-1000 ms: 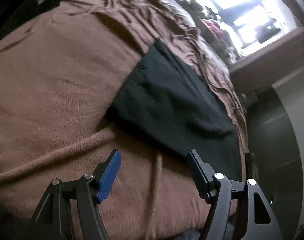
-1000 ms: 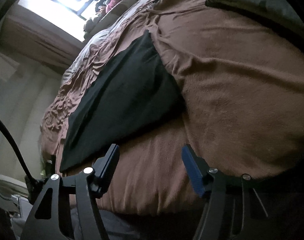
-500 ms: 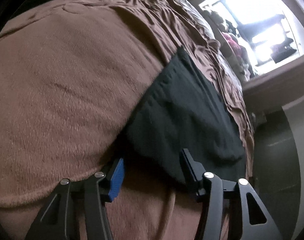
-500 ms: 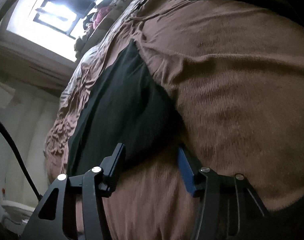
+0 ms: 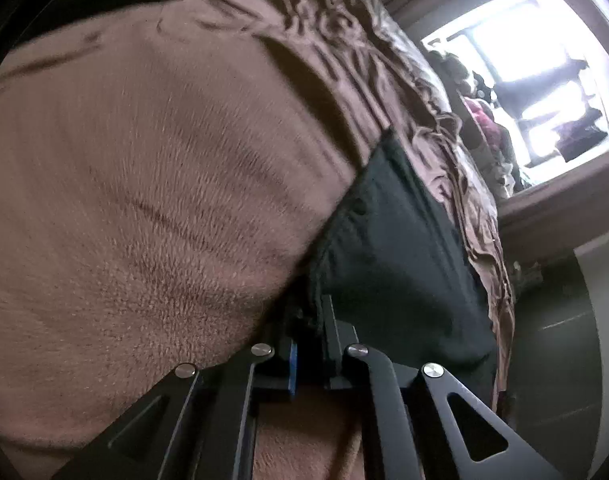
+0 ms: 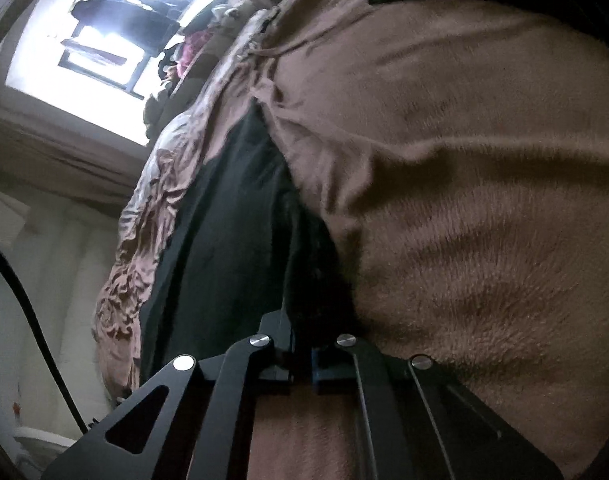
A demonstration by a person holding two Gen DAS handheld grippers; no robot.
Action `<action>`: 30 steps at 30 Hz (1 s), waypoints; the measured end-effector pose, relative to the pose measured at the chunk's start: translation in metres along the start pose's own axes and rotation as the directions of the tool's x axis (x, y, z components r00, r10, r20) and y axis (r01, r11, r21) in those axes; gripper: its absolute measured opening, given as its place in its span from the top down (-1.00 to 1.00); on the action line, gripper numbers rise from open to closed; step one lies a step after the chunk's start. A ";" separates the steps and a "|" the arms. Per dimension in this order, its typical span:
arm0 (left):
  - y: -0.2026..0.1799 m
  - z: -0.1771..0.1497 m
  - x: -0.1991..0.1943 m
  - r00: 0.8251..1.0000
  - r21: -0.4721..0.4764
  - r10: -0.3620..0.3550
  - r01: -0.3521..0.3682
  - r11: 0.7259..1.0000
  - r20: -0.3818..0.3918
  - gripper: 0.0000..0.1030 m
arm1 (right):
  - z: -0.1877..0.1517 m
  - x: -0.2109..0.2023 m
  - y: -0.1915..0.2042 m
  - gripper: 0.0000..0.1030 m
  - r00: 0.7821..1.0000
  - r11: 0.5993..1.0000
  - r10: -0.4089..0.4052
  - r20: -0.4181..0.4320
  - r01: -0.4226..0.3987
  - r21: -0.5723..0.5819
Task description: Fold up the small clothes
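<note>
Pinching black garment (image 5: pixel 392 248) corners, left tool (image 5: pixel 309 336), right tool (image 6: pixel 302 350).

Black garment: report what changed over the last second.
Both claws advanced to the near edge of the dark black cloth garment and closed on it: left claw, right claw. The garment itself still lies flat on the fuzzy brown blanket.

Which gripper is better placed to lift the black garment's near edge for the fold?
Neither clearly: the left gripper and right gripper both look shut on the near edge of the black fabric garment, lying on the brown fleece blanket.
</note>
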State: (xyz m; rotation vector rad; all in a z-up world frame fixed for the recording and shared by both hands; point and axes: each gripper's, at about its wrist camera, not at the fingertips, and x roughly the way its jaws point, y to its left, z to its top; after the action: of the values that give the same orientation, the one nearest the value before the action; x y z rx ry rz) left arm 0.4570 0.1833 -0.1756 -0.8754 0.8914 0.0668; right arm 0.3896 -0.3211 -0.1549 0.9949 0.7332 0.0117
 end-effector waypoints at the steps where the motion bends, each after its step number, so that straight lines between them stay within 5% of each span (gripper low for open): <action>1: -0.004 -0.001 -0.006 1.000 0.013 -0.003 0.003 1.000 0.013 0.86 | 0.002 -0.002 0.002 0.99 1.000 1.000 0.009 0.005 -0.009 -0.005; 13: -0.032 -0.015 -0.059 0.999 0.079 0.001 -0.005 0.997 0.049 0.87 | 0.004 -0.043 0.020 1.00 0.999 0.996 0.036 0.022 -0.035 -0.078; 24: -0.003 -0.055 -0.089 0.997 0.051 -0.057 0.055 0.997 0.050 0.87 | -0.001 -0.072 -0.003 1.00 1.000 0.997 0.021 0.001 -0.021 -0.077; 30: 0.014 -0.062 -0.075 0.996 0.062 -0.075 0.072 0.995 0.044 0.87 | -0.006 -0.070 -0.019 1.00 0.999 0.997 -0.038 -0.029 0.036 -0.066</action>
State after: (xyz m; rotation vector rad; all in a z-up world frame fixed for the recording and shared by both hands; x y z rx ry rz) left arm 0.3622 0.1723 -0.1512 -0.8465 0.8131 -0.0036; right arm 0.3269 -0.3503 -0.1331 0.9203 0.7737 0.0185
